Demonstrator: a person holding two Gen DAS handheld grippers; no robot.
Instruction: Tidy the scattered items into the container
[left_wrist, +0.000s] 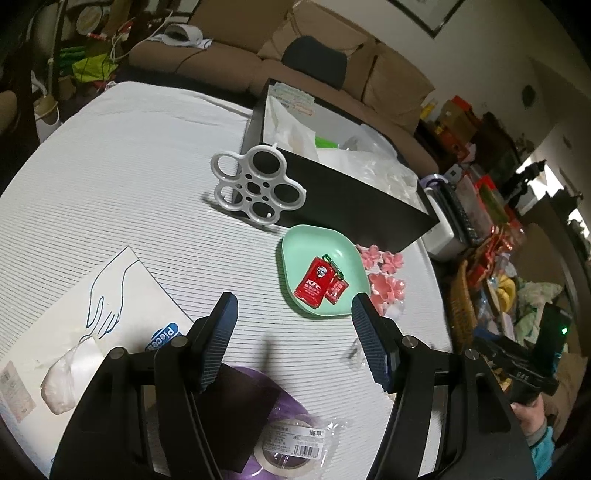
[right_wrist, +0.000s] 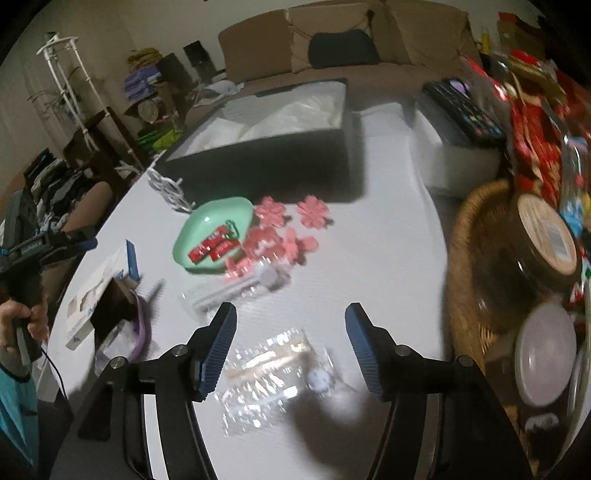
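Note:
A black box holding white bags stands at the back of the white table. A white ring holder leans on its front wall. A green dish holds red KFC packets. Pink flowers lie beside it. My left gripper is open and empty above the table, short of the dish. My right gripper is open and empty above a clear plastic packet.
A white glove box with a small white bag lies at the left. A purple disc and a wrapped tape roll lie under the left gripper. A wicker basket and clutter crowd the right edge. A remote rests on a white box.

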